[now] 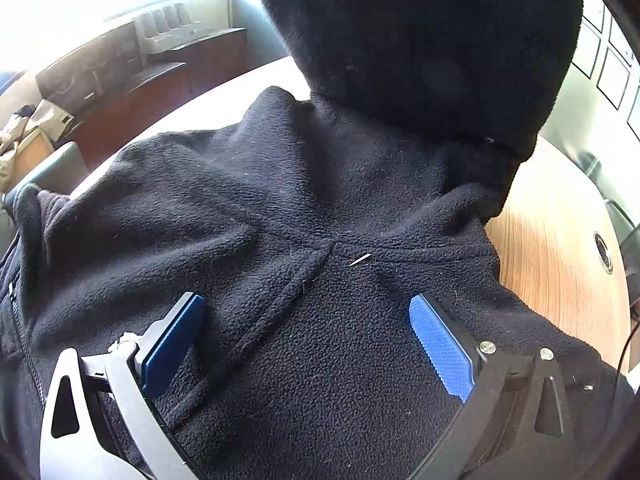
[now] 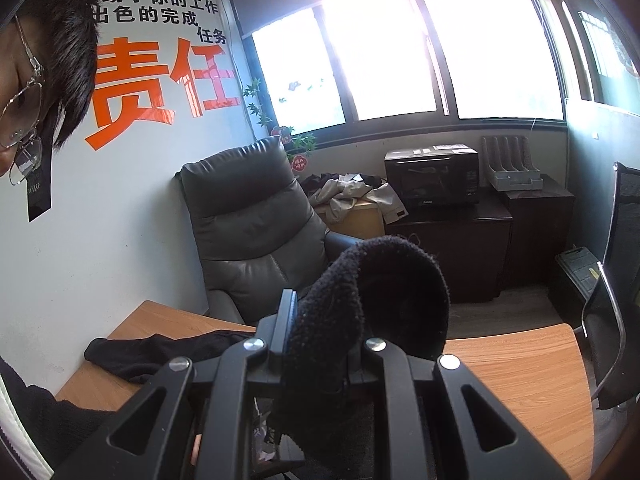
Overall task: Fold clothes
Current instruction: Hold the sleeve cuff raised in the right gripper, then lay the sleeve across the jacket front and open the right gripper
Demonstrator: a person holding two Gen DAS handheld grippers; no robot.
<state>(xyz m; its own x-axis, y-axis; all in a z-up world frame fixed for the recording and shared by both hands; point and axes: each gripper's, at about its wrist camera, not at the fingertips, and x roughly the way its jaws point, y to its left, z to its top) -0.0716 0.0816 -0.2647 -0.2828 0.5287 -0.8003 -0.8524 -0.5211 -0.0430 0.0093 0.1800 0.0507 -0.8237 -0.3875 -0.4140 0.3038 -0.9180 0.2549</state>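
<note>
Nearest the lens, the right claw (image 2: 320, 344) is clenched on a thick wad of the black fleece jacket (image 2: 360, 308), which bulges up between and over its fingers and is held raised above the wooden counter (image 2: 520, 380). More of the same dark cloth lies flat on the counter to the left of that claw, near a person's dark sleeve (image 2: 48, 416).

In the left wrist view, the left claw (image 1: 308, 344) stands released, its blue pads (image 1: 440, 348) spread wide over the jacket's body beside a seam, with no cloth pinched between them. Above it a lifted part of the fleece hangs down in a dark column, and bare counter shows to the right of the garment.

The step in hand looks like laying a raised part over the body. To do it well, the left claw should likely press or pinch at the fold line beside the seam while the right one carries its wad across low and evenly, so that the thick fleece lands flat without bunching.
</note>
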